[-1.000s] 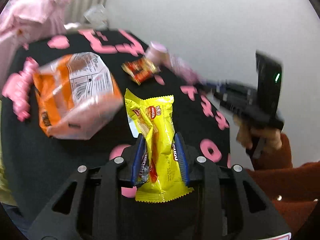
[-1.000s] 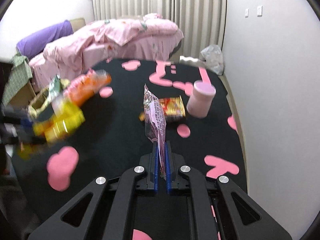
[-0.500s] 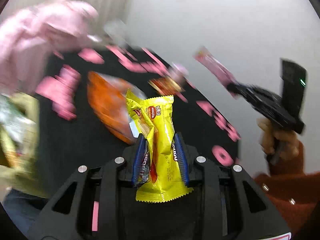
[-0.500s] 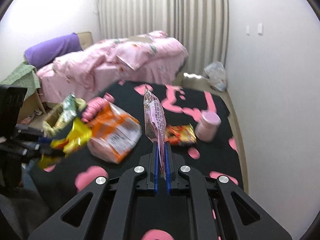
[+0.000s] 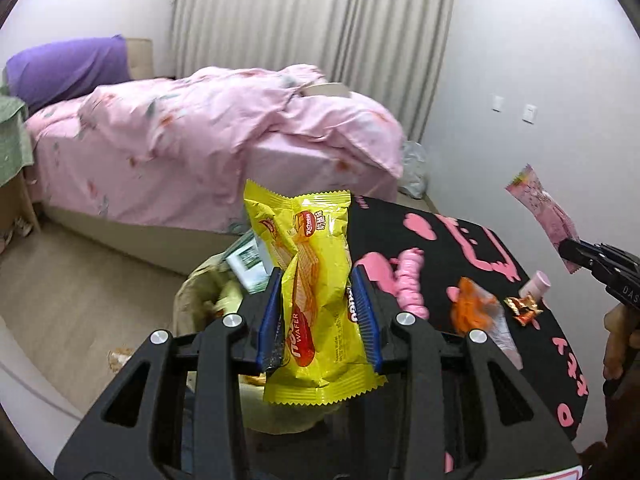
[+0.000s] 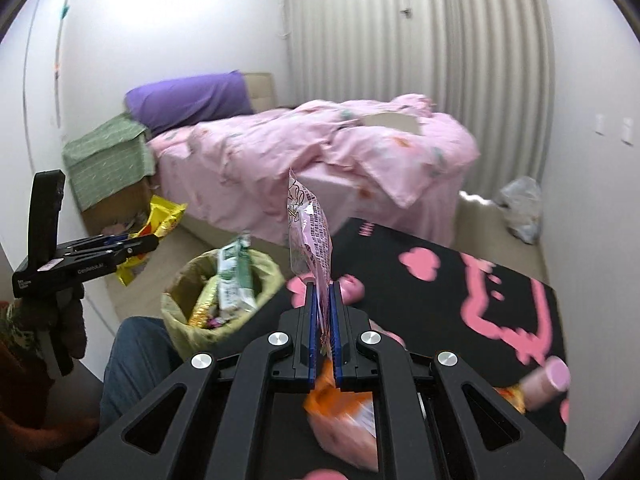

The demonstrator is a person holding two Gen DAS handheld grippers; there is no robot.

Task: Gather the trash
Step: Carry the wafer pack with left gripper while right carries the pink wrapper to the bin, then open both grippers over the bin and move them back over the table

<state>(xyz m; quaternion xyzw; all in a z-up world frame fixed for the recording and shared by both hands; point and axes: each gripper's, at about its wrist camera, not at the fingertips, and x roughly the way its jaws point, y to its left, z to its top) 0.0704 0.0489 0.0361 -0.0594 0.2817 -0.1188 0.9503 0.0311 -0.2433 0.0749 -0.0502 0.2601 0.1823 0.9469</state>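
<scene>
Crinkled yellow wafer wrapper [image 5: 316,296], pinched upright.

Your trash bin [image 6: 224,304] stands on the floor between the bed [image 6: 320,168] behind and the table [image 6: 440,288] to its right; a bottle [image 6: 546,380] lies on that table's right edge.

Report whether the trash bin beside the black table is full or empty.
Nearly full: the yellow-green lined trash bin holds wrappers piled to its rim, a green-white packet sticking out above.
</scene>
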